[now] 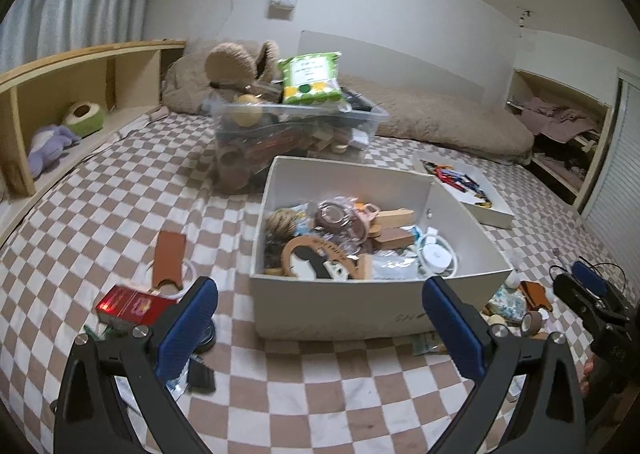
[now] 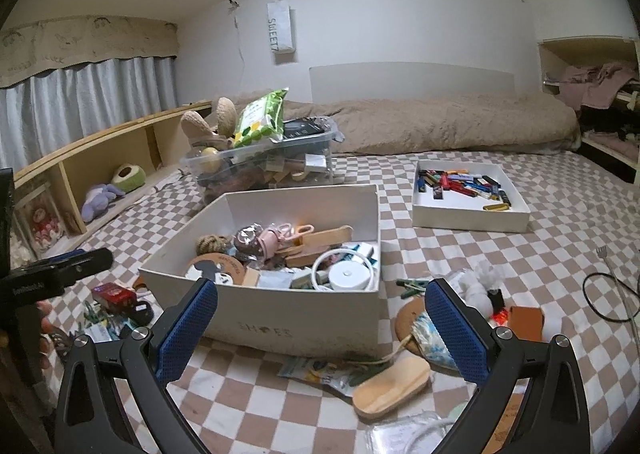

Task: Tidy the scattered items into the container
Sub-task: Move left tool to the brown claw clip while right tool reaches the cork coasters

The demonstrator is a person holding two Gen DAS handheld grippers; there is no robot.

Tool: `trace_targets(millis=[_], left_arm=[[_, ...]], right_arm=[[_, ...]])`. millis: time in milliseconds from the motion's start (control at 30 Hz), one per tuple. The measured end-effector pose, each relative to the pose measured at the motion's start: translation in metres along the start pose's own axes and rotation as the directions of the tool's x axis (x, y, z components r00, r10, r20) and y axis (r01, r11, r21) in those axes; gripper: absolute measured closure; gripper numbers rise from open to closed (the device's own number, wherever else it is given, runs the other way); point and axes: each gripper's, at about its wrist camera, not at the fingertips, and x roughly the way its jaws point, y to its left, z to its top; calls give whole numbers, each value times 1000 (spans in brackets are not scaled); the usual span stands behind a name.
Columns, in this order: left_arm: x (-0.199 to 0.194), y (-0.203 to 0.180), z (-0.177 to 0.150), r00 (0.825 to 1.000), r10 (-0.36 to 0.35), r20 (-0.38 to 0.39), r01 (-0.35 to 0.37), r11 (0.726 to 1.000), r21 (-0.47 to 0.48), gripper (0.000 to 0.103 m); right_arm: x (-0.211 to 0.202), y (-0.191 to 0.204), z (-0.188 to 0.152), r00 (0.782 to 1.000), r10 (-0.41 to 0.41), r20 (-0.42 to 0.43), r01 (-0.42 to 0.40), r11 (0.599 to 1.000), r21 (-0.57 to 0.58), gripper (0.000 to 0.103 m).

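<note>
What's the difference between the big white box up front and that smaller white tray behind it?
The white box is deep, with tall walls, and heaped with mixed things: rope, wooden pieces, a white cable. The white tray is shallow and holds only small colourful sticks lying flat. The box sits right ahead of both open claws; the tray lies farther back to the right. Both are white, lidless and rest on the checkered cover.

A home bedroom — checkered bedsheet (image 2: 460,254), rumpled beige duvet (image 2: 440,126), curtained window (image 2: 88,94), plush toys (image 1: 52,142) in a bedside shelf (image 1: 80,66)
</note>
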Motion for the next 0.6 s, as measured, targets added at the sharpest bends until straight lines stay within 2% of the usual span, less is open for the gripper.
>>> trace_targets(millis=[267,600], left_arm=[[-16,27,-17,997,79,8,-79,996,-33,0],[-42,64,-31,978,206,25,-205,978,-43,0]], right_arm=[[2,-9,-15,999,-36,-27,35,999,-5,0],[-3,-18,-28,998,-55,-32,56,998,33,0]])
